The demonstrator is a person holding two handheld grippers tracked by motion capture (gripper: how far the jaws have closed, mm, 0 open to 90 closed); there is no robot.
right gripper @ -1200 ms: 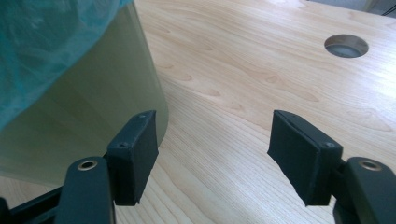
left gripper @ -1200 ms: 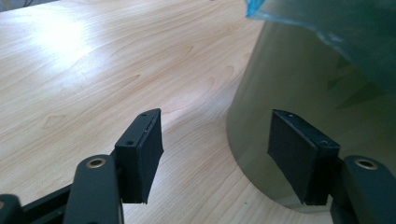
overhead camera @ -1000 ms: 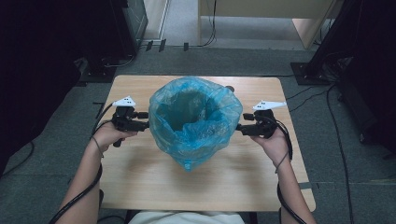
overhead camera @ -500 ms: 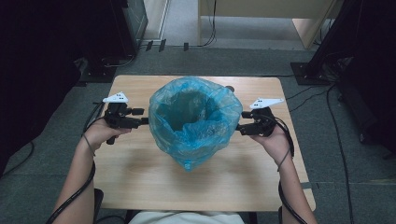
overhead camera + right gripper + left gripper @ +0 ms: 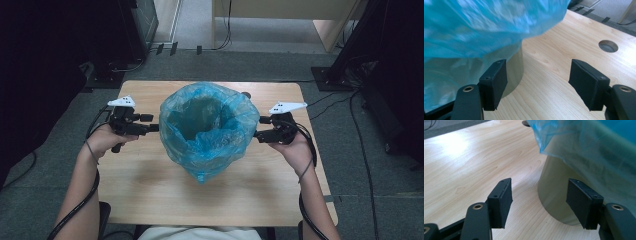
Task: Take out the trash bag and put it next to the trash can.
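Left gripper (image 5: 152, 128) is held with jaws spread wide, nothing between them; its pads (image 5: 501, 202) sit just beside the bin (image 5: 554, 195), at the bin's 9 o'clock in the high view. Right gripper (image 5: 257, 134) is likewise spread wide and empty, at the bin's 3 o'clock, pads (image 5: 495, 82) just beside the bin wall. The bin is stood upright at the centre of the wooden table (image 5: 150, 200), lined with a blue plastic bag (image 5: 207, 130) whose edge is folded over the rim and hangs down outside. A round hole (image 5: 608, 46) is seen in the tabletop at 1 o'clock in the right gripper view
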